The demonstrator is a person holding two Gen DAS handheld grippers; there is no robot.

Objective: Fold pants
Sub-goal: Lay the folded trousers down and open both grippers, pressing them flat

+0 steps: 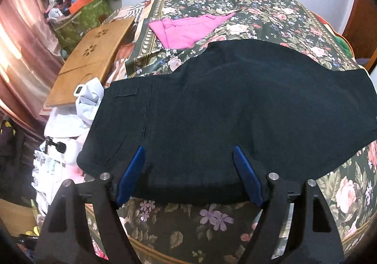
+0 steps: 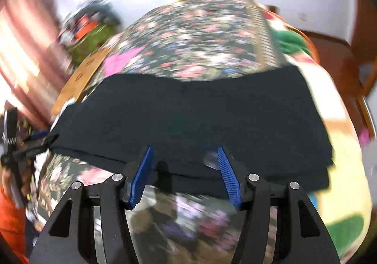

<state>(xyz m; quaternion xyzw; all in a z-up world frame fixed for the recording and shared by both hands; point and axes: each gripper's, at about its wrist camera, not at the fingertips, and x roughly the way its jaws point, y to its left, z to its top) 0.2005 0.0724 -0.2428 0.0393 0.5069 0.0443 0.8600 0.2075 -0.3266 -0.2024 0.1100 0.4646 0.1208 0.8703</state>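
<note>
The dark pants [image 1: 235,108] lie spread flat across the middle of the frame on the floral bedspread [image 1: 247,5], their long side running from left to right. In the left wrist view the waist end with a pocket flap sits at centre left, overhanging the white clutter [image 1: 70,122] beside the bed, while the other end reaches the right edge of the frame.

The left hand-held gripper [image 1: 188,162] stands at the bottom centre with its blue pads wide apart, gripping nothing; the near edge of the pants lies between and just beyond the pads.

In the right wrist view, which is blurred, the right hand-held gripper [image 2: 185,160] is likewise spread open at the bottom centre, its blue fingers [image 2: 141,174] framing the near hem of the pants [image 2: 193,118]. Whether the tips touch the cloth cannot be told.

Beyond the pants, in the upper middle of the left wrist view, a folded pink garment [image 1: 186,28] rests on the bedspread, well apart from them. A wooden board [image 1: 94,56] with cut-out flowers lies at the left, and a maroon curtain [image 1: 18,40] fills the left edge.
</note>
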